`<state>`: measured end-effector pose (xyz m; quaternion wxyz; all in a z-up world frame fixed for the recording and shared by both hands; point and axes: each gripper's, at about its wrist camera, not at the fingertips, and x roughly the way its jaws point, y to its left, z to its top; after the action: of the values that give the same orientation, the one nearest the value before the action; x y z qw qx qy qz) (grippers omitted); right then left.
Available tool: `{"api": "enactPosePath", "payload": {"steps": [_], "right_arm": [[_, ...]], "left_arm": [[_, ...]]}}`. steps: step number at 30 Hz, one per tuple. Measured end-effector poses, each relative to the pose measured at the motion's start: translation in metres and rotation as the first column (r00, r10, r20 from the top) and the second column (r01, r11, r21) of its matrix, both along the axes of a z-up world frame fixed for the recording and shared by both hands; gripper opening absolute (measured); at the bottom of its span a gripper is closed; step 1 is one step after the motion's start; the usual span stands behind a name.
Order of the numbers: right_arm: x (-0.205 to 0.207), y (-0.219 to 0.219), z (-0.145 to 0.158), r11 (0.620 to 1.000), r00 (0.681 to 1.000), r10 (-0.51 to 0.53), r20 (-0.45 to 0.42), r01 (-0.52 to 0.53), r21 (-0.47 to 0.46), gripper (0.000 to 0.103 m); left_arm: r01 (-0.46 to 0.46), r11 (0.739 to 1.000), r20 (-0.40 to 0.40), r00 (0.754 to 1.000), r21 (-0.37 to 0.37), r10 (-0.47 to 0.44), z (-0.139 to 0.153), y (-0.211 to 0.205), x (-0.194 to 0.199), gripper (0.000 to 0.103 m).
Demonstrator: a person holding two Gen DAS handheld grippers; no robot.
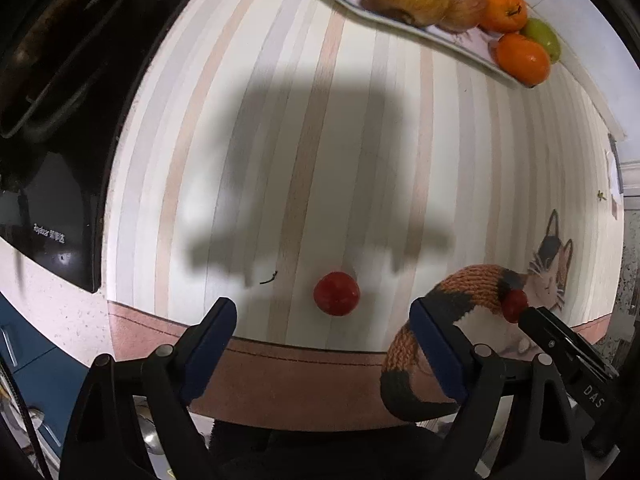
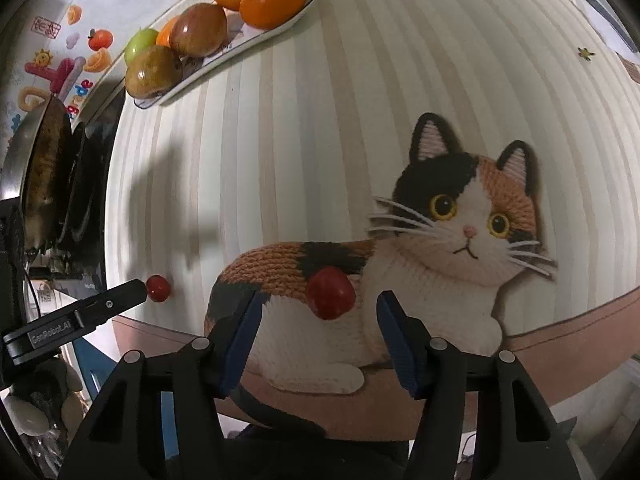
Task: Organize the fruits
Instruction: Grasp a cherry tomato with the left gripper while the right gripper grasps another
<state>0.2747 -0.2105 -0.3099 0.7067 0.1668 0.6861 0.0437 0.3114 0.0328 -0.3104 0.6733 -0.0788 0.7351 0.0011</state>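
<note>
A small red fruit [image 1: 336, 294] lies on the striped mat just ahead of my open left gripper [image 1: 323, 322]; it also shows in the right wrist view [image 2: 159, 288]. A second small red fruit [image 2: 330, 294] lies on the knitted cat picture, just ahead of my open right gripper [image 2: 318, 326]; it also shows in the left wrist view [image 1: 515, 305]. Both grippers hold nothing. A white oval plate [image 1: 460, 42] at the far side holds oranges, brownish apples and green fruit; it also shows in the right wrist view [image 2: 240, 46].
A calico cat design [image 2: 460, 232] covers the mat's near right part. A black appliance [image 1: 48, 216] and a dark pan [image 2: 44, 176] stand to the left of the mat. The mat's pink border [image 1: 300, 368] runs along the near edge. The right gripper's body [image 1: 568, 344] is beside the left one.
</note>
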Motion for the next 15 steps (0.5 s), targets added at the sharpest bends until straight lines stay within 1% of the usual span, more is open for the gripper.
{"api": "enactPosePath", "payload": {"steps": [1, 2, 9, 11, 12, 14, 15], "right_arm": [[0.001, 0.002, -0.003, 1.0, 1.0, 0.004, -0.003, -0.004, 0.001, 0.06], [0.003, 0.004, -0.004, 1.0, 1.0, 0.006, -0.006, -0.006, 0.0, 0.059], [0.014, 0.015, -0.012, 1.0, 0.999, 0.021, -0.024, -0.022, -0.023, 0.052], [0.017, 0.016, -0.012, 0.999, 0.999, 0.03, -0.028, -0.031, -0.031, 0.05], [0.018, 0.018, -0.012, 0.999, 0.999, 0.034, -0.03, -0.035, -0.037, 0.048], [0.02, 0.018, -0.014, 0.998, 0.999, 0.037, -0.034, -0.038, -0.044, 0.046], [0.021, 0.018, -0.015, 0.998, 0.999, 0.036, -0.038, -0.038, -0.046, 0.044]], "left_arm": [[0.007, 1.0, -0.008, 1.0, 0.004, -0.007, -0.003, -0.002, 0.0, 0.078], [0.013, 1.0, -0.015, 1.0, -0.003, -0.013, -0.005, -0.004, 0.0, 0.074], [0.052, 0.999, -0.021, 0.998, 0.006, -0.051, -0.017, -0.02, 0.001, 0.059], [0.061, 0.998, -0.025, 0.998, 0.007, -0.061, -0.02, -0.023, 0.001, 0.051], [0.064, 0.998, -0.026, 0.998, 0.004, -0.063, -0.022, -0.025, 0.001, 0.05], [0.072, 0.997, -0.032, 0.997, 0.006, -0.072, -0.024, -0.028, 0.0, 0.042], [0.078, 0.997, -0.026, 0.997, 0.009, -0.077, -0.023, -0.029, 0.002, 0.04]]}}
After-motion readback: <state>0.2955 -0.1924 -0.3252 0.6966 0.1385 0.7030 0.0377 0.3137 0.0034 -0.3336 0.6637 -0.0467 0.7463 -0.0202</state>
